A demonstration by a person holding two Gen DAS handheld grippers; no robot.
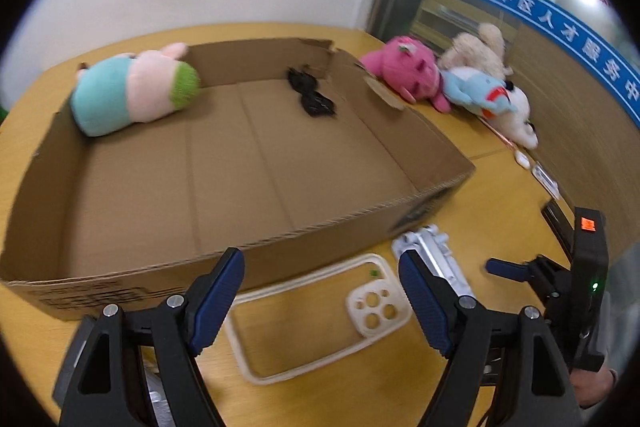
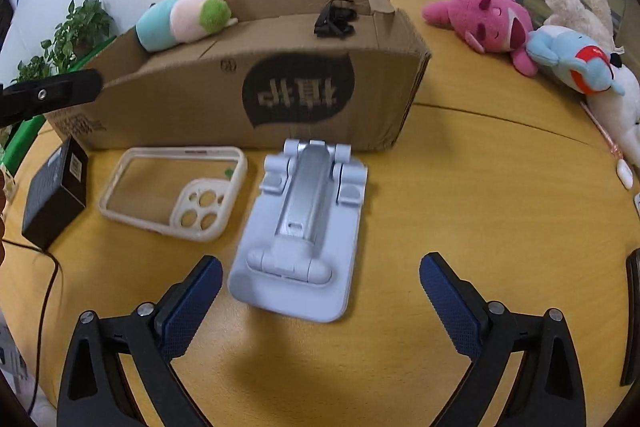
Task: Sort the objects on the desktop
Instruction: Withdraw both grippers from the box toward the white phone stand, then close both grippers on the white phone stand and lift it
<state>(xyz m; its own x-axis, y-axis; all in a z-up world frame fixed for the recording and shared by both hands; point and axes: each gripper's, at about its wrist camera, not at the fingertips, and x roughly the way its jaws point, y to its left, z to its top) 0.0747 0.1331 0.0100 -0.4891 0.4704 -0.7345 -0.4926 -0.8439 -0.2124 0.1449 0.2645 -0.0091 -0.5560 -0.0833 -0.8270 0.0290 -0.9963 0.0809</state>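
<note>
Left gripper (image 1: 320, 291) fingers wide apart, nothing between, hovering over the cream phone case (image 1: 316, 311) on the counter (image 1: 500, 195). Right gripper (image 2: 320, 303) fingers also spread, empty, w/ the white phone stand (image 2: 300, 231) lying flat just ahead. Cardboard box (image 2: 248, 99) right behind both; inside it a pig plush (image 1: 132, 91) and black sunglasses (image 1: 312, 95). More plush toys (image 2: 500, 23) off to the right.

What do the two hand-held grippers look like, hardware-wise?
Both match: the left hand-held gripper and the right hand-held gripper have black angular finger arms with silver pivot screws and dark blue textured pads. In the left wrist view the right unit's black body carries an orange sticker and a green light.
</note>
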